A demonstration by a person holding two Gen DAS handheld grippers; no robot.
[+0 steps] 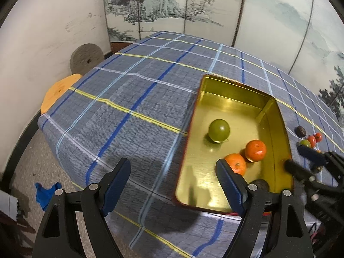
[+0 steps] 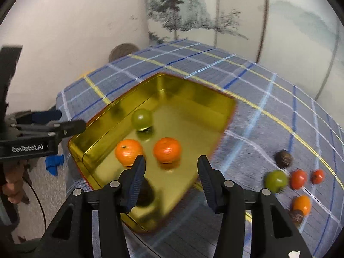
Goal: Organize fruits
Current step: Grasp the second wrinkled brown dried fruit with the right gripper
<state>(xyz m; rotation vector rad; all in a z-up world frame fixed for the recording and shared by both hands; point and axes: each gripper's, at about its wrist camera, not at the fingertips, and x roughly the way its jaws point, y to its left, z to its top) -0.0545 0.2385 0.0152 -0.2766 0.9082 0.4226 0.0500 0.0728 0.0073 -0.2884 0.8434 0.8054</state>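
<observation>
A gold tin (image 1: 277,116) (image 2: 193,90) lies on the plaid table. In it are a green fruit (image 1: 218,130) (image 2: 141,119), two oranges (image 1: 255,150) (image 1: 236,163) (image 2: 167,150) (image 2: 128,152) and a dark brown fruit (image 1: 261,184) (image 2: 146,192). Loose on the cloth right of the tin lie a dark fruit (image 2: 283,158), a green fruit (image 2: 276,180), two red fruits (image 2: 298,179) (image 2: 317,176), an orange (image 2: 301,204) and a brown one (image 2: 296,217). My left gripper (image 1: 173,185) is open and empty over the tin's left edge. My right gripper (image 2: 171,179) is open and empty above the tin's near end.
The plaid cloth (image 1: 133,99) covers the table. A round wooden stool (image 1: 57,90) and a grey disc (image 1: 87,58) stand beyond the left edge. A blue rag (image 1: 45,193) lies on the floor. A painted screen (image 1: 172,4) stands behind.
</observation>
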